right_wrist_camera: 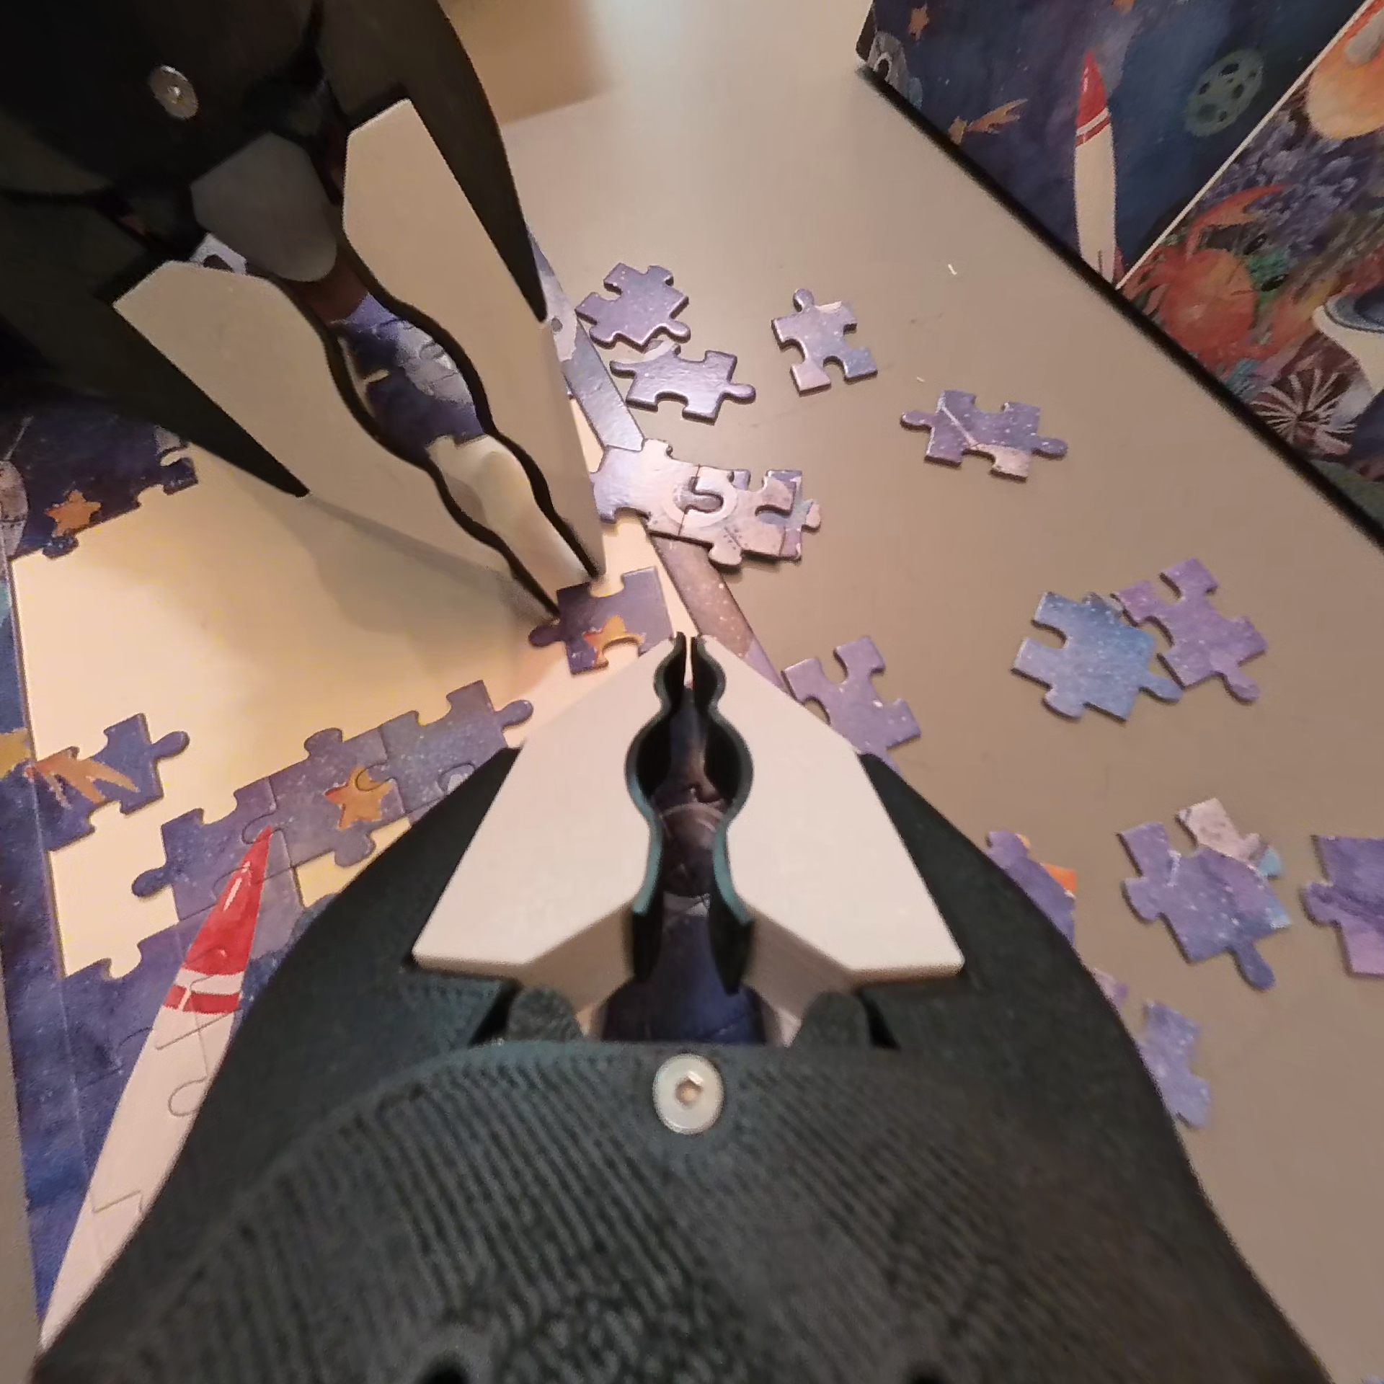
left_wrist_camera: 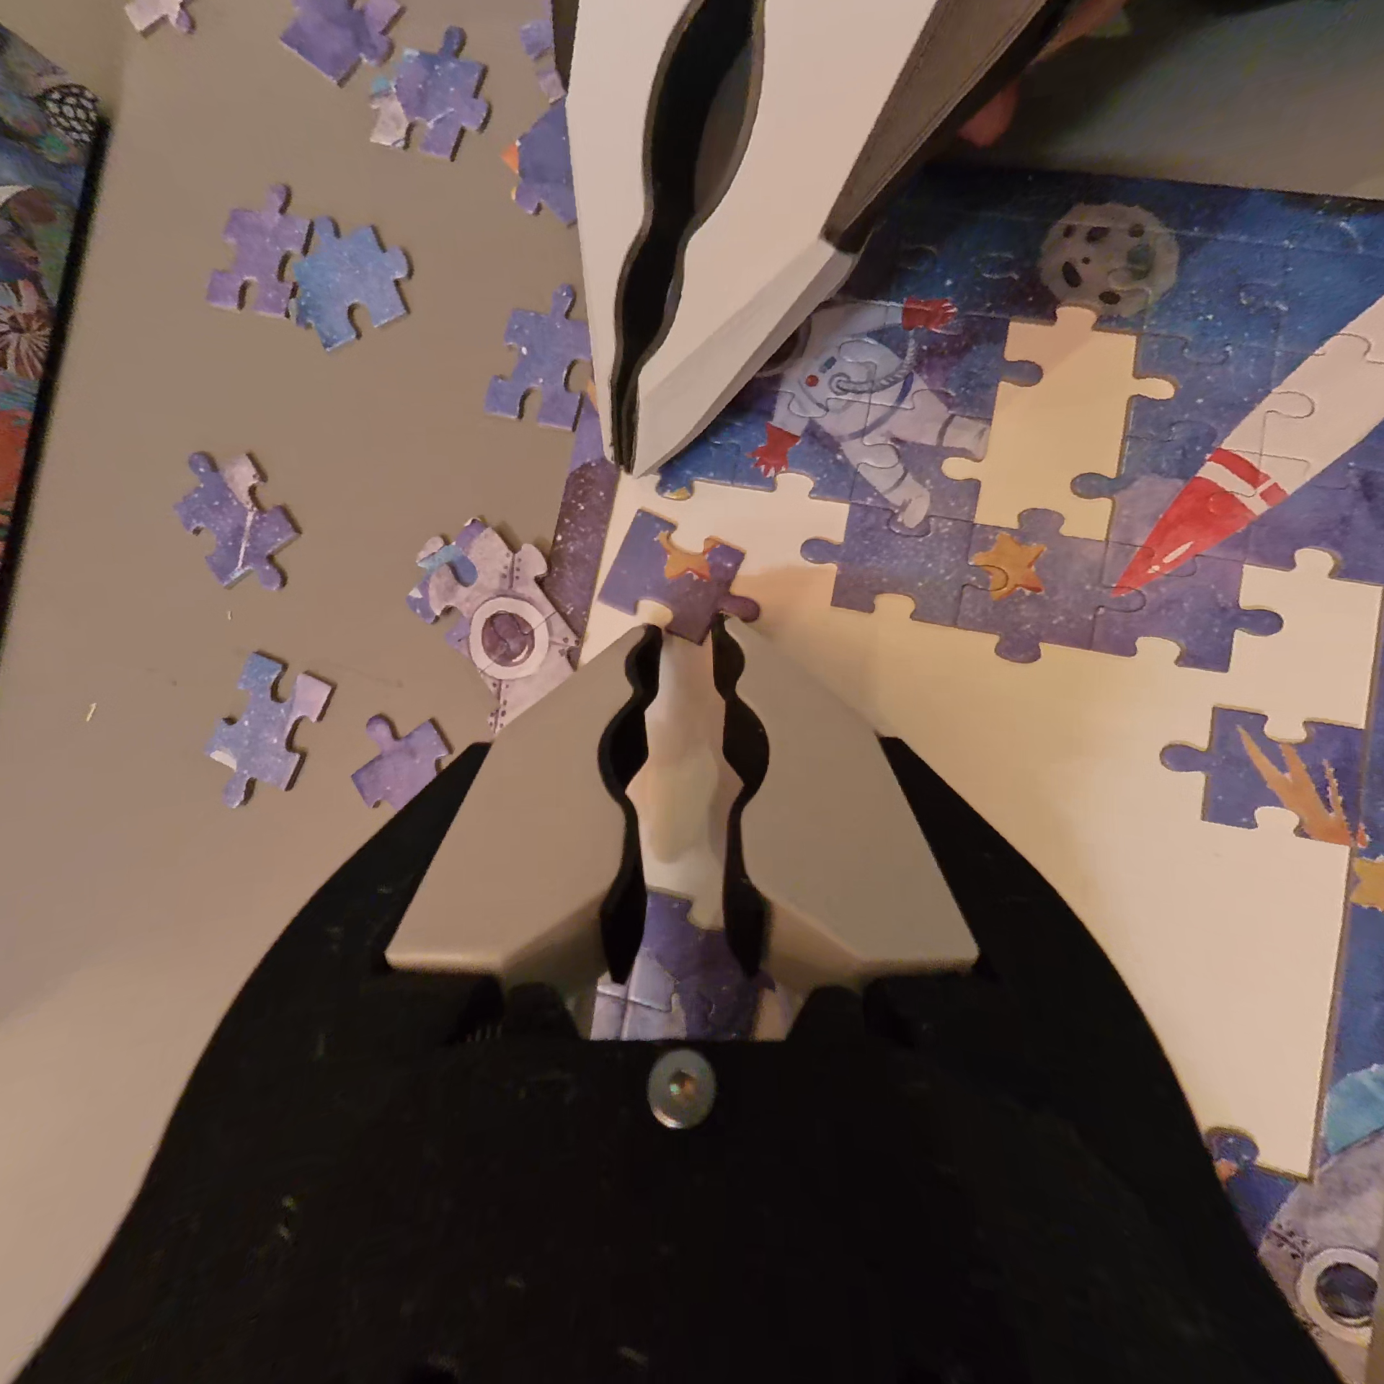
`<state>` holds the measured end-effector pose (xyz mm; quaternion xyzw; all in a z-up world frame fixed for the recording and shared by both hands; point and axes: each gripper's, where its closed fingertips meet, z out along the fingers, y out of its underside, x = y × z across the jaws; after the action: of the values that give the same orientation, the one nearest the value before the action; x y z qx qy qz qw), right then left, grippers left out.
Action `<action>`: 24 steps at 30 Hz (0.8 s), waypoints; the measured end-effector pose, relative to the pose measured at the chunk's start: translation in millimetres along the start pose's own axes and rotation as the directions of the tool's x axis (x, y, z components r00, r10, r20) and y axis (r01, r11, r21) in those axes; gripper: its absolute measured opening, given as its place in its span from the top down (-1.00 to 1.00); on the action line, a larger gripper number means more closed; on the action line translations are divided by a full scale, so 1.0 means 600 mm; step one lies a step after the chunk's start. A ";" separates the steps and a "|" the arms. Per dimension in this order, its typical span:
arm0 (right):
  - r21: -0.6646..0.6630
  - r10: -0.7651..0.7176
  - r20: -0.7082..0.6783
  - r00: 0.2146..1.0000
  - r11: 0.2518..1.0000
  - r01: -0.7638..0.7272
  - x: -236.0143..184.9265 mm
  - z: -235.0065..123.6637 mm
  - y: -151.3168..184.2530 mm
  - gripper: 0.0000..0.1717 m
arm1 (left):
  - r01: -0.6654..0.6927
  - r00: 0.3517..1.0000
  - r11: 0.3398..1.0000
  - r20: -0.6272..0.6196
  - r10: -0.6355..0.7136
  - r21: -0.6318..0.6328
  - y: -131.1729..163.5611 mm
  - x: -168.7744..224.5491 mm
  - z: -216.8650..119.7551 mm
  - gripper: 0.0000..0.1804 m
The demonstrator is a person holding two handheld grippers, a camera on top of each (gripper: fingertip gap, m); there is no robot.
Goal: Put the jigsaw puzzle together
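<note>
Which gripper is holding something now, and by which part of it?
The left gripper pinches the purple star puzzle piece by its near edge tab, flat on the white puzzle tray. The right gripper is shut, holding nothing.

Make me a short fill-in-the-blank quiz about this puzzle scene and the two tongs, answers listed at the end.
1. The left tongs pinch a puzzle piece printed with an orange ____.
2. The right tongs hold ____.
3. The loose pieces lie on the ____ table.
4. The astronaut in the puzzle wears ____ gloves.

Missing words: star; nothing; grey; red
</note>
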<state>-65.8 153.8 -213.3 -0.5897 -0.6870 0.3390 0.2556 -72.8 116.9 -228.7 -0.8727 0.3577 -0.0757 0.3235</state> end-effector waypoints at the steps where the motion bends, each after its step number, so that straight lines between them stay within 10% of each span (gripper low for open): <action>1: 0.001 -0.001 -0.001 1.000 1.000 0.001 0.000 -0.001 0.000 1.00 | 0.001 1.000 1.000 0.005 -0.001 0.000 0.000 -0.001 0.000 0.87; 24: 0.006 0.000 -0.006 1.000 1.000 0.000 0.002 -0.006 0.000 1.00 | -0.004 1.000 1.000 -0.001 0.004 -0.008 -0.002 0.004 -0.005 0.87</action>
<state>-63.6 155.7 -211.2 -0.5901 -0.6850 0.3394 0.2597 -71.4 114.6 -225.9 -0.8732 0.3598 -0.0740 0.3202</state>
